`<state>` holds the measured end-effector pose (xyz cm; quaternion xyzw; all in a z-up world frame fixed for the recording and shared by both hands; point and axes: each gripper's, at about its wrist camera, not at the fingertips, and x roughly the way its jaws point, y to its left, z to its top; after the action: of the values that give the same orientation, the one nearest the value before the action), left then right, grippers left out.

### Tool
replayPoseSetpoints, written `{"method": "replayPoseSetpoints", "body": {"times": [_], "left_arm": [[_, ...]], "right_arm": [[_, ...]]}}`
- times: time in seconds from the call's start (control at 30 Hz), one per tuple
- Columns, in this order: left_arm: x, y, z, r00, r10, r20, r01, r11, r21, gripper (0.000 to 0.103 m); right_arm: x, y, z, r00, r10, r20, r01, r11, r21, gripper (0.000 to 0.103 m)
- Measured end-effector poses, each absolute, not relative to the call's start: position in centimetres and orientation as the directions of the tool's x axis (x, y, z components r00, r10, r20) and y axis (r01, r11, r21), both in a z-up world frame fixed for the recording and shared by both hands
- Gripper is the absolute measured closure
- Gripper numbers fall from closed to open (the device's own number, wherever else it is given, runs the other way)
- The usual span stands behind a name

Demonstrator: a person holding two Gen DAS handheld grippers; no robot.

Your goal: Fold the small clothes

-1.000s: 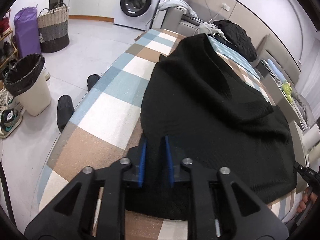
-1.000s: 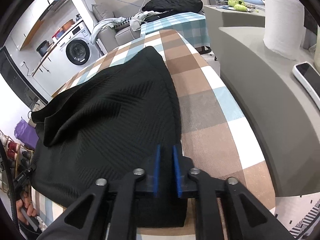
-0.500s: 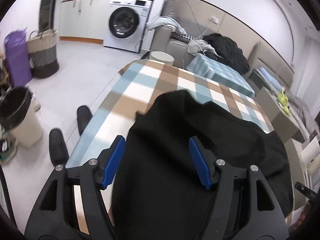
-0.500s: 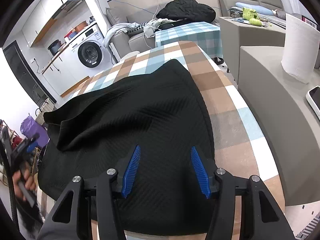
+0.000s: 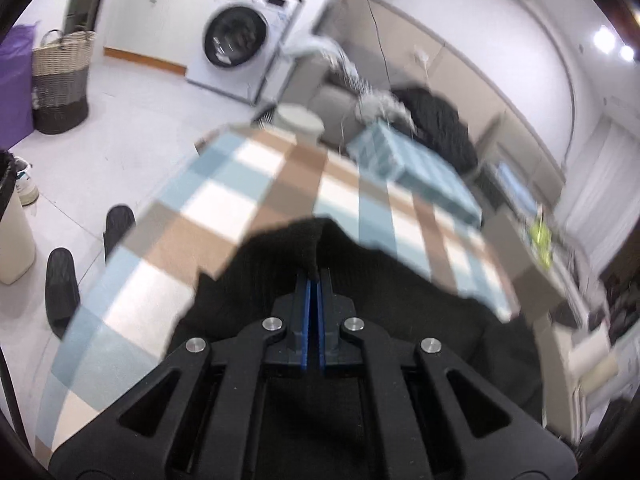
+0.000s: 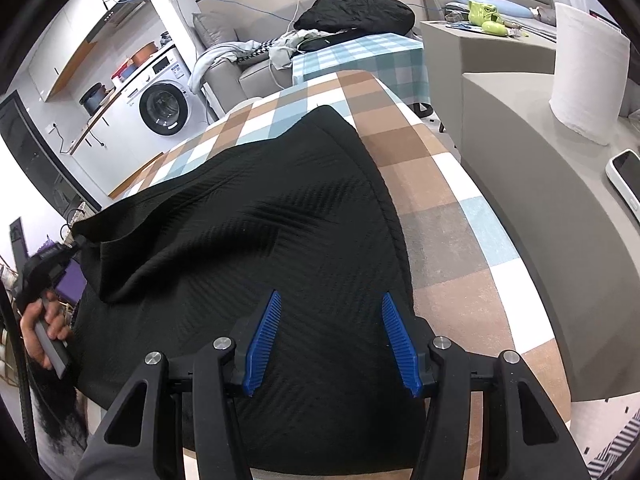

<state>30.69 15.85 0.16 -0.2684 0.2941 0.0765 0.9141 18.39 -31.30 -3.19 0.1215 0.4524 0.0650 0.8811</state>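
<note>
My left gripper (image 5: 313, 280) has its blue pads pressed together on a pinch of the black ribbed knit garment (image 6: 256, 240), which lies spread over the checked brown, white and blue tablecloth (image 6: 452, 216). In the left wrist view the cloth rises in a small peak just above the fingertips at the centre of the frame; in the right wrist view that same lifted edge shows at the left, beside my left hand (image 6: 42, 322).

My right gripper (image 6: 332, 340) hangs over the near part of the garment at the bottom centre of its frame, jaws about half open, pads clear of the cloth and holding nothing.

To do this fold well, I judge that I should carry the pinched edge up and across toward the far side in one smooth sweep, keeping it taut enough that no crease forms under it. The right gripper ought to take the matching near edge, or press down along the fold line, so the lower layer does not drag. The knit looks limp and heavy, so a thin pinch may slip.

Compared with a second ago: then both grippers were nearly shut low on the near hem. Half a second ago both stood wide over the cloth. Now the left has closed on the fabric and lifted it, its view swung toward the washing machine (image 5: 236, 42), while the right has stayed put.
</note>
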Motion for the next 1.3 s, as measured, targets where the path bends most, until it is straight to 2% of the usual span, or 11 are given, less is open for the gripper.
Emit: {"method": "replayPoseSetpoints", "body": {"times": [0.1,0.17,0.2,0.23,0.27,0.37,0.77,1.0,1.1,1.13,1.3], "left_arm": [[30.5,18.0,0.5,0.840,0.057,-0.540,-0.368,0.791,-0.489,0.102],[30.7,18.6,0.3,0.810,0.110,-0.576,-0.434,0.773,-0.462,0.097],[30.9,18.7,0.1,0.797,0.116,-0.593,-0.445,0.777,-0.446,0.081],[31.0,18.6,-0.2,0.786,0.108,-0.609,-0.446,0.782,-0.436,0.072],[30.8,18.7,-0.3,0.786,0.102,-0.610,-0.442,0.783,-0.437,0.058],[30.4,18.4,-0.4,0.781,0.106,-0.616,-0.433,0.803,-0.410,0.042],[28.3,15.5,-1.6,0.728,0.018,-0.686,-0.357,0.864,-0.356,0.034],[26.7,13.8,-1.4,0.722,0.002,-0.691,-0.309,0.896,-0.320,0.033],[26.2,14.0,-1.7,0.717,-0.001,-0.697,-0.316,0.891,-0.325,0.033],[26.1,14.1,-2.0,0.714,-0.005,-0.700,-0.320,0.887,-0.333,0.033],[25.7,14.7,-2.4,0.710,-0.019,-0.704,-0.331,0.874,-0.357,0.033]], "right_arm": [[18.5,-31.5,-3.3,0.582,0.218,-0.784,0.004,0.963,0.271,0.049],[18.5,-31.4,-3.2,0.581,0.217,-0.784,0.006,0.963,0.271,0.049],[18.5,-31.4,-3.2,0.581,0.217,-0.784,0.005,0.963,0.270,0.049],[18.5,-31.5,-3.3,0.580,0.216,-0.785,0.005,0.963,0.269,0.049],[18.5,-31.5,-3.2,0.581,0.214,-0.785,0.007,0.964,0.268,0.049],[19.1,-31.5,-2.9,0.589,0.205,-0.782,0.006,0.966,0.258,0.049],[28.8,-28.2,-1.3,0.595,0.212,-0.775,-0.050,0.973,0.227,0.044],[34.8,-25.5,-4.3,0.540,0.112,-0.834,-0.075,0.994,0.085,0.044],[35.0,-24.8,-5.3,0.537,0.044,-0.843,-0.103,0.995,-0.014,0.053],[35.0,-24.6,-5.5,0.539,0.022,-0.842,-0.115,0.992,-0.047,0.068],[34.8,-25.5,-5.6,0.548,0.014,-0.836,-0.109,0.992,-0.055,0.100]]}}
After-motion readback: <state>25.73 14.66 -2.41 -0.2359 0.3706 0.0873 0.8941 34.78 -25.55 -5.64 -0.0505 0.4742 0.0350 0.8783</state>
